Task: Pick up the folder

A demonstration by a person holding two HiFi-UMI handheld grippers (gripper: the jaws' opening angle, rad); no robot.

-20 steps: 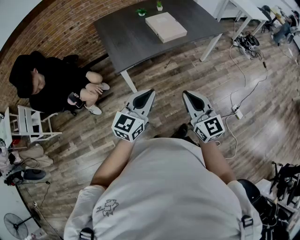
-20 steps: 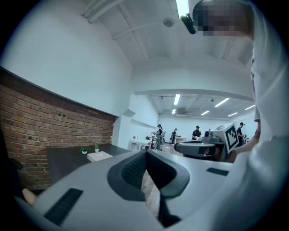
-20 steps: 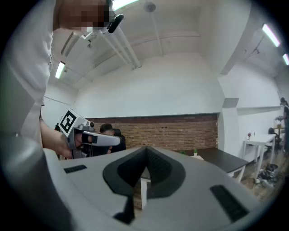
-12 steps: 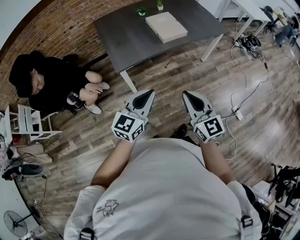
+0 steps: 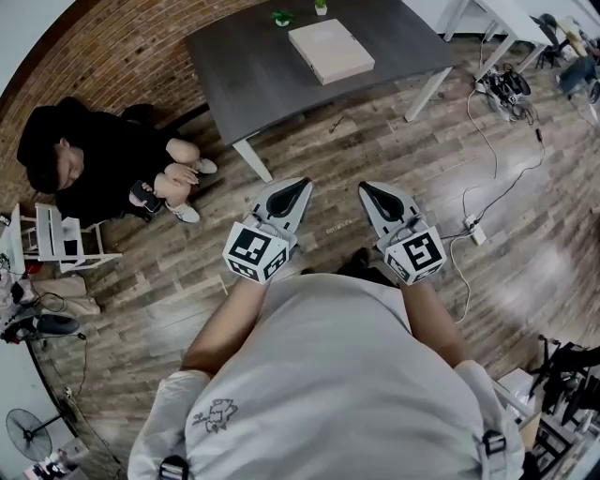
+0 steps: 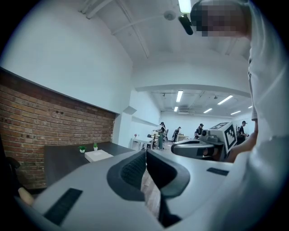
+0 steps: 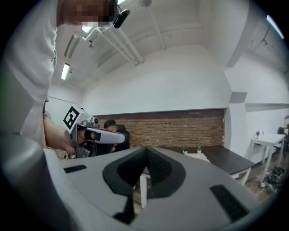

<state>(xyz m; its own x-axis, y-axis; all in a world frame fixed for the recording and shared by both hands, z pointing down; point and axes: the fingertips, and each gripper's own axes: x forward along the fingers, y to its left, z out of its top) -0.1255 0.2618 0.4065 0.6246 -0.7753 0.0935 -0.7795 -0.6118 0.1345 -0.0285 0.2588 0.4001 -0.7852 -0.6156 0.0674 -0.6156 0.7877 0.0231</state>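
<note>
Beige folder (image 5: 330, 51) | table (image 5: 253, 75) top-cropped | left tool (image 5: 302, 184), right tool (image 5: 365, 187): closed, empty

Two tools, the left tool (image 5: 298, 186) and the right tool (image 5: 367, 189). One folder (image 5: 330, 51) and two small potted plants (image 5: 282, 18) on one dark table (image 5: 234, 84) — one seated person (image 5: 94, 159), one floor fan (image 5: 28, 435), one power strip (image 5: 475, 228).

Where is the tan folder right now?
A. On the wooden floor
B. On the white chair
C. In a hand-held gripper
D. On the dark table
D: the folder lies flat on top of the dark table, up off the floor.
</note>
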